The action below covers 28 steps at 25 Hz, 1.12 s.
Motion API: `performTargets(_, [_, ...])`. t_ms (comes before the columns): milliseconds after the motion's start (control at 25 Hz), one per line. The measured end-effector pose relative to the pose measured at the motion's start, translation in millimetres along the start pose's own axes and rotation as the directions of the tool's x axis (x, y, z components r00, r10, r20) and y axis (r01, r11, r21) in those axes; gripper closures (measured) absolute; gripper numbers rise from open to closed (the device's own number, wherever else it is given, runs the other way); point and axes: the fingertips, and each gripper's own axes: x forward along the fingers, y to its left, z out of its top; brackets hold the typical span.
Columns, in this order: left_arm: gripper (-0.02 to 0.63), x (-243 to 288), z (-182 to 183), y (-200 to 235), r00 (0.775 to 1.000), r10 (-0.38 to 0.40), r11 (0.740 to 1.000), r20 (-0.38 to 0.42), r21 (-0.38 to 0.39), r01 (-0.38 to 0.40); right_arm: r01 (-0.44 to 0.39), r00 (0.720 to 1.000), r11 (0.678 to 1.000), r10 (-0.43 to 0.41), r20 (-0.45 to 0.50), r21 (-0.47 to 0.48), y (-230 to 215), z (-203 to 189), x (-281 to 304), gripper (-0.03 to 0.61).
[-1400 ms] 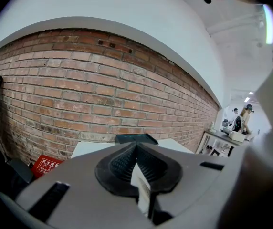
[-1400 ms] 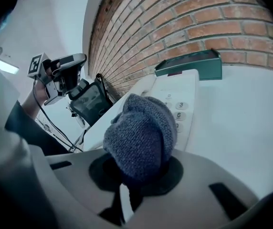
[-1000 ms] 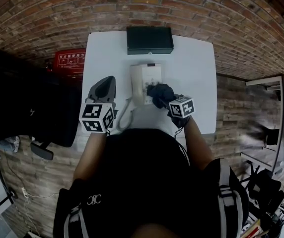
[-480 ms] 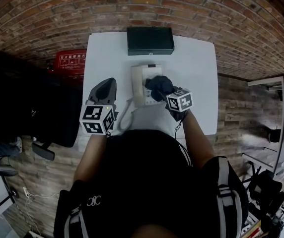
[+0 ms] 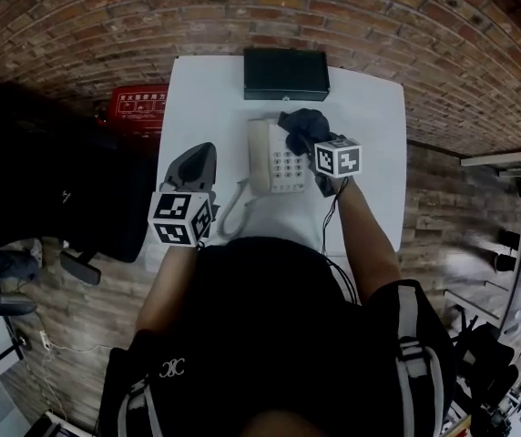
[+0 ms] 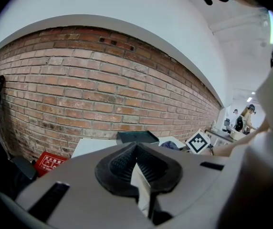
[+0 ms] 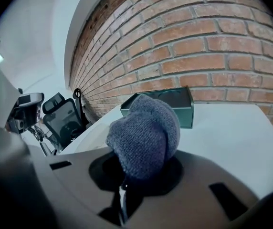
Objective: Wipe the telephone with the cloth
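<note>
A cream telephone (image 5: 274, 157) lies mid-table with its handset in the cradle on its left side and a curled cord (image 5: 232, 209) trailing toward me. My right gripper (image 5: 310, 140) is shut on a dark blue-grey knitted cloth (image 5: 302, 122) (image 7: 146, 135), which is bunched over the phone's far right corner. In the right gripper view the cloth bulges out from between the jaws and hides the phone. My left gripper (image 5: 195, 156) (image 6: 137, 149) hovers left of the phone, jaws shut with nothing between them.
A dark green box (image 5: 286, 74) (image 7: 174, 104) stands at the white table's (image 5: 365, 116) far edge against a brick wall. Off the table's left side are a red sign (image 5: 140, 106) and a black office chair (image 5: 51, 189).
My right gripper has carried the cloth from the phone's near right part across the keypad to its far right corner. The left gripper has stayed put.
</note>
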Motion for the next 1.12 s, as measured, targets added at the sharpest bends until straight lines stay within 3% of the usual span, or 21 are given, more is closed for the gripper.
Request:
performTargets(280, [0.618,-2.1,-0.9,0.1,1.000,0.011,1.000,-0.005,-0.001,-0.011,0.008,1.000,0.994,-0.011,-0.028,-0.106,0.9,7.4,7.7,0.541])
performTargets(560, [0.618,-3.9,-0.6,-8.2,1.000,0.007,1.000,-0.006,0.011,-0.007,-0.050,0.997,0.973,0.036,-0.067,-0.225,28.1,15.0,26.9,0.541])
performTargets(840, [0.618,-13.4,-2.1,-2.9,1.000,0.023,1.000,-0.007,0.008,-0.023,-0.083,0.994,0.971,0.063,-0.093,-0.224,45.5,16.2,37.8,0.541])
performTargets(1120, [0.618,-14.6,-2.4,-5.6,1.000,0.019,1.000,0.004,0.006,-0.019,-0.134,0.982,0.950,0.089,-0.167,-0.283,58.2,-16.8,25.1,0.541])
